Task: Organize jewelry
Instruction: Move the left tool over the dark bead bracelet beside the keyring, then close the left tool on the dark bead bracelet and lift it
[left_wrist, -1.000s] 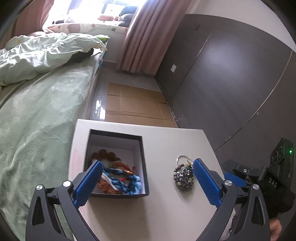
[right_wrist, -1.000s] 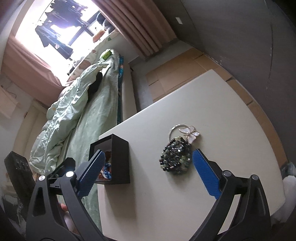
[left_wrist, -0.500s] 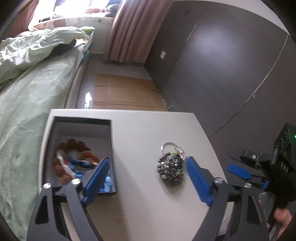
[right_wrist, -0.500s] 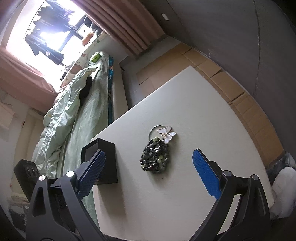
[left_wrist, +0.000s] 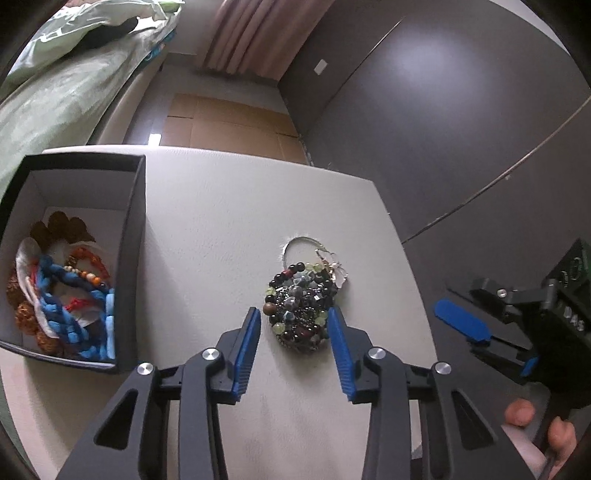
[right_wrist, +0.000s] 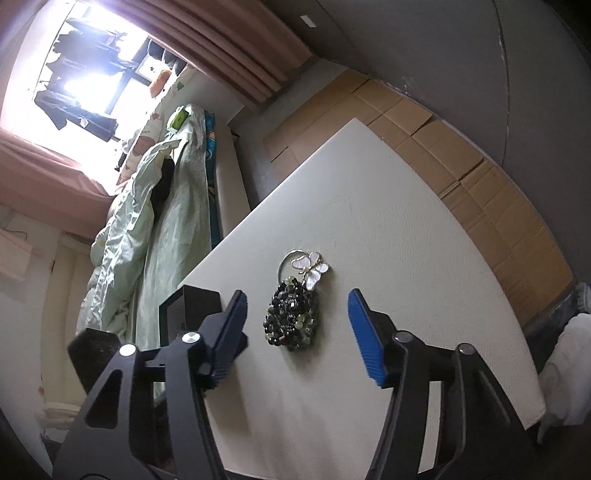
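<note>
A heap of dark beaded jewellery (left_wrist: 301, 302) with a silver ring and a white butterfly charm (right_wrist: 312, 267) lies on the white table (left_wrist: 221, 221). My left gripper (left_wrist: 294, 317) straddles the near part of the heap. Its jaws are closing, and the left blue pad still stands a little off the beads. A black box (left_wrist: 133, 258) at the left holds blue, orange and brown bracelets. My right gripper (right_wrist: 297, 306) hovers at the heap (right_wrist: 291, 317) with its jaws closing and wide of the beads. It also appears at the right edge (left_wrist: 495, 343) of the left wrist view.
A bed with a green duvet (right_wrist: 147, 221) runs along the table's left side. Flattened cardboard (right_wrist: 443, 140) covers the floor beyond the far edge, before a dark wall. A person's hand (left_wrist: 524, 413) holds the right gripper. The box (right_wrist: 192, 306) stands near the table's left edge.
My left gripper has swung from the box over to the bead heap and come down, its jaws narrowing around it. The right gripper has drawn closer and its jaws have narrowed too.
</note>
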